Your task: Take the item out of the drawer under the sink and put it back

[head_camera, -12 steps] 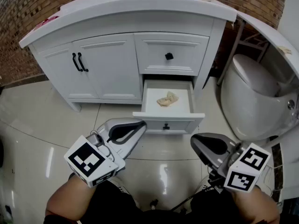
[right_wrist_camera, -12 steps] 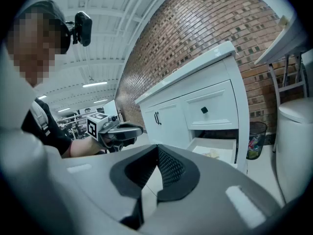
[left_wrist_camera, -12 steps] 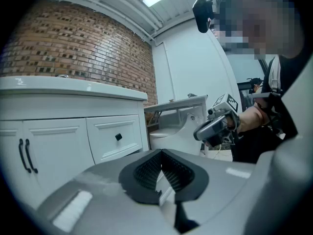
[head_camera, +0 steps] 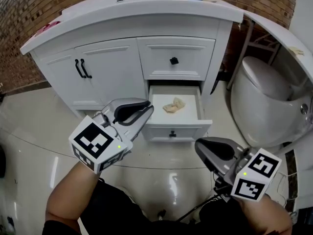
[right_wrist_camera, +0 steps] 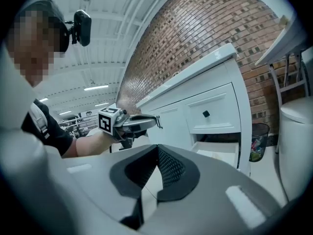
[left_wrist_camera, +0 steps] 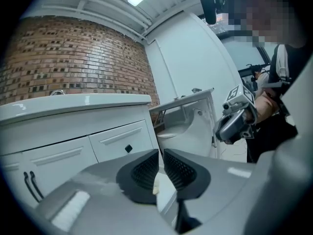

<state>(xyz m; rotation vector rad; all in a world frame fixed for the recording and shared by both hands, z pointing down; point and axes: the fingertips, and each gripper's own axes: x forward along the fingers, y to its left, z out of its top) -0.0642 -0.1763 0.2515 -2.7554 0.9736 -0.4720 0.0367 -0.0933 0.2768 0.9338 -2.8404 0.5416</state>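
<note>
L gripper [head_camera: 145, 112] is lifting up & in toward the open drawer [head_camera: 174, 129] vs. half a sec ago; R gripper [head_camera: 199, 145] is barely shifting.
Reach step is just starting: the tan crumpled item [head_camera: 173, 105] is lying in the drawer, at 1 o'clock from L tips, untouched. L jaws are sitting nearly together, only a slit, holding nothing. R is hanging at the drawer's 5 o'clock, jaws closed & empty. Next, prob.: opening L wide, then dipping over the drawer front onto the item.
</note>
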